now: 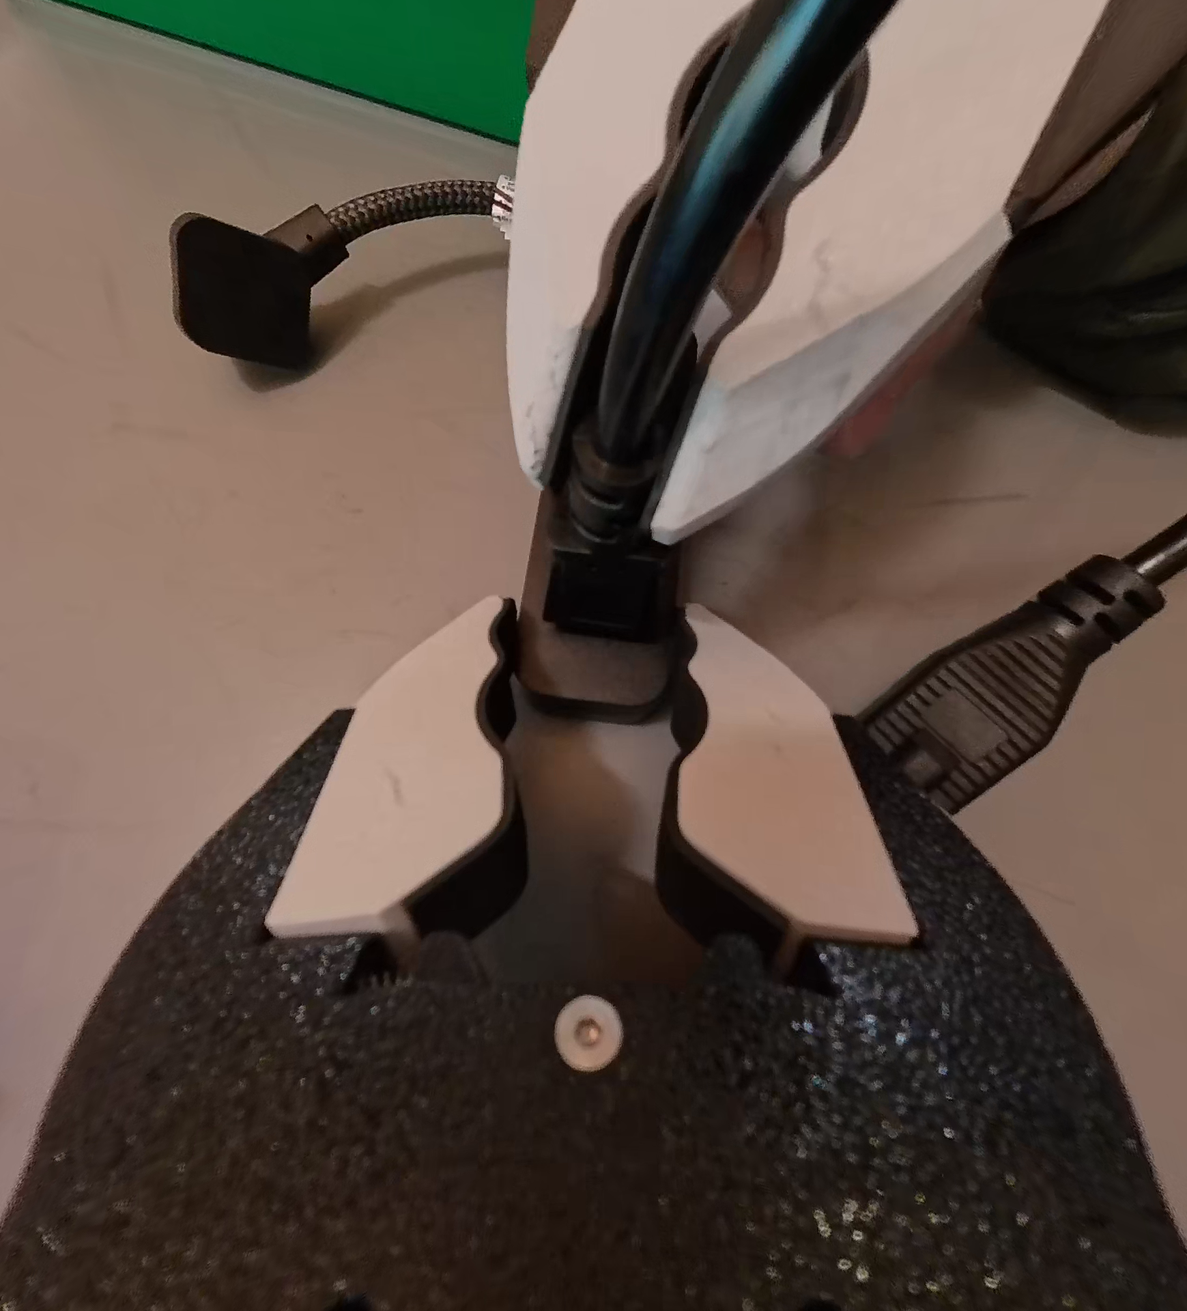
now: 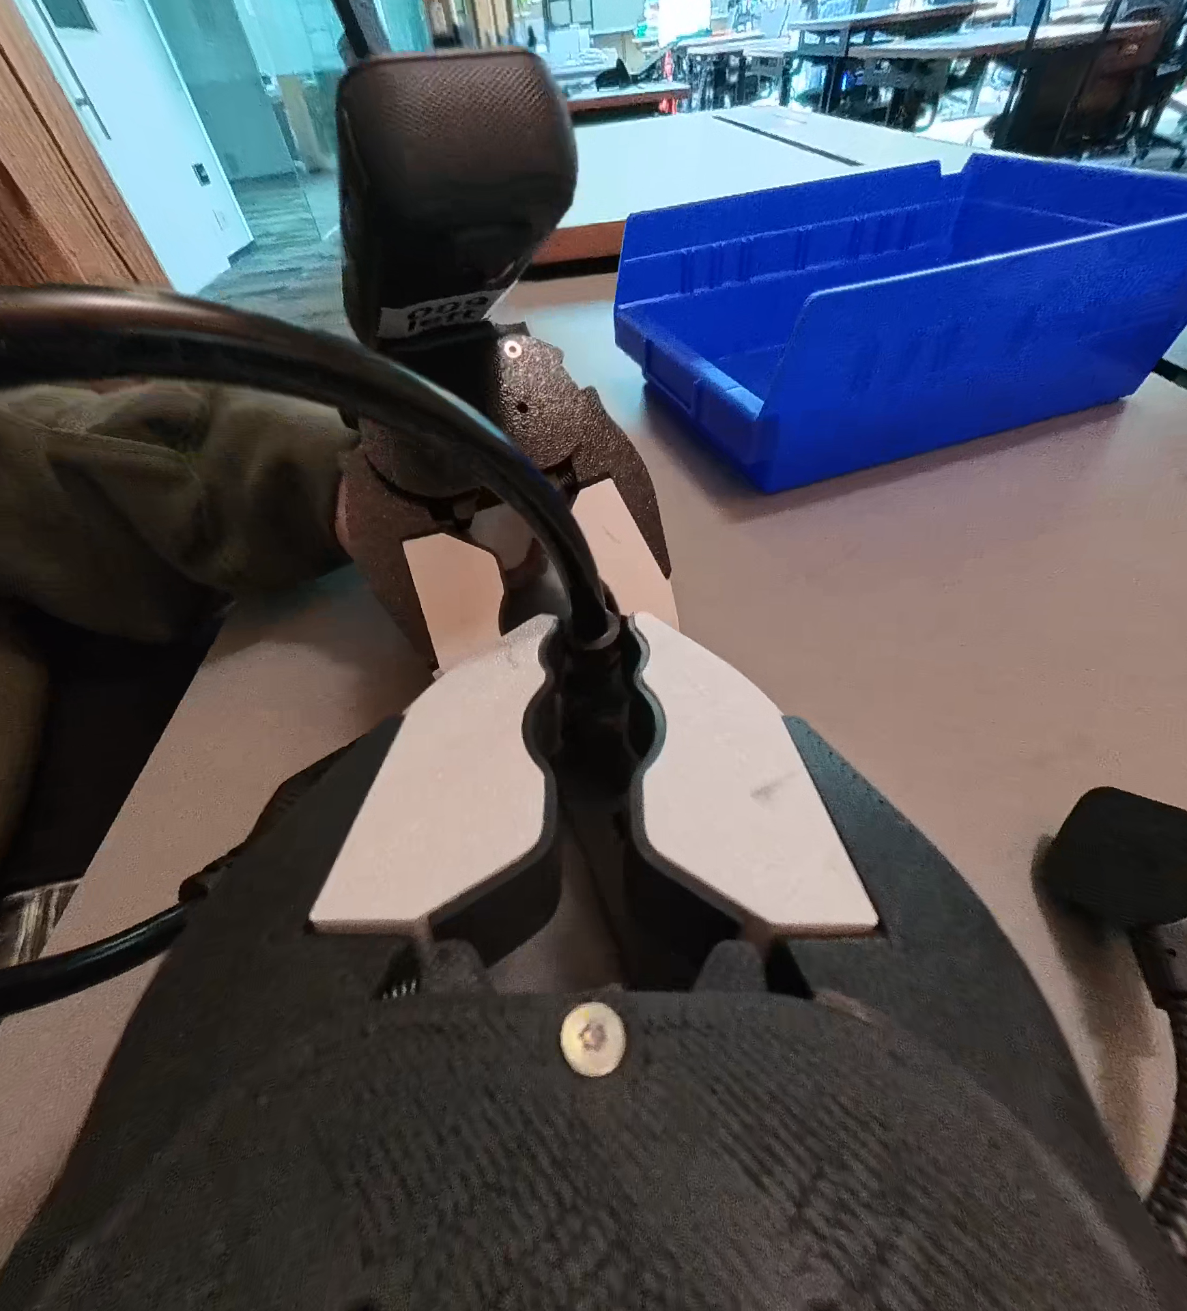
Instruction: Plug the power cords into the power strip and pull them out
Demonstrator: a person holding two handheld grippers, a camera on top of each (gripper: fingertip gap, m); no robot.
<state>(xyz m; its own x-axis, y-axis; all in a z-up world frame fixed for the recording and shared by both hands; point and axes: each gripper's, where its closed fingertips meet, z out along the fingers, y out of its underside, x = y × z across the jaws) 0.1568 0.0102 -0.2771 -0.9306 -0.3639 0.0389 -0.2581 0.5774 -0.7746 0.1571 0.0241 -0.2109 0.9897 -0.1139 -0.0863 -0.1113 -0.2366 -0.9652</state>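
Observation:
In the left wrist view my left gripper (image 1: 594,628) is shut on the end of a dark grey power strip (image 1: 594,681), one white pad on each side. My right gripper (image 1: 608,511) comes down from above, shut on a black plug (image 1: 604,596). The plug's body sits against the strip's top face and its prongs are hidden. The plug's glossy black cord (image 1: 711,191) arcs up between the right fingers. In the right wrist view my right gripper (image 2: 594,624) clamps the same plug (image 2: 594,681), and the cord (image 2: 363,369) loops off to the left.
A second black plug with a ribbed grip (image 1: 980,702) lies on the table to the right. A flat black plug on a braided cable (image 1: 243,291) lies at the left and also shows in the right wrist view (image 2: 1143,872). A blue bin (image 2: 931,312) stands beyond. A sleeve (image 2: 115,496) is at the left. The grippers' ends are close to 6 cm from one another.

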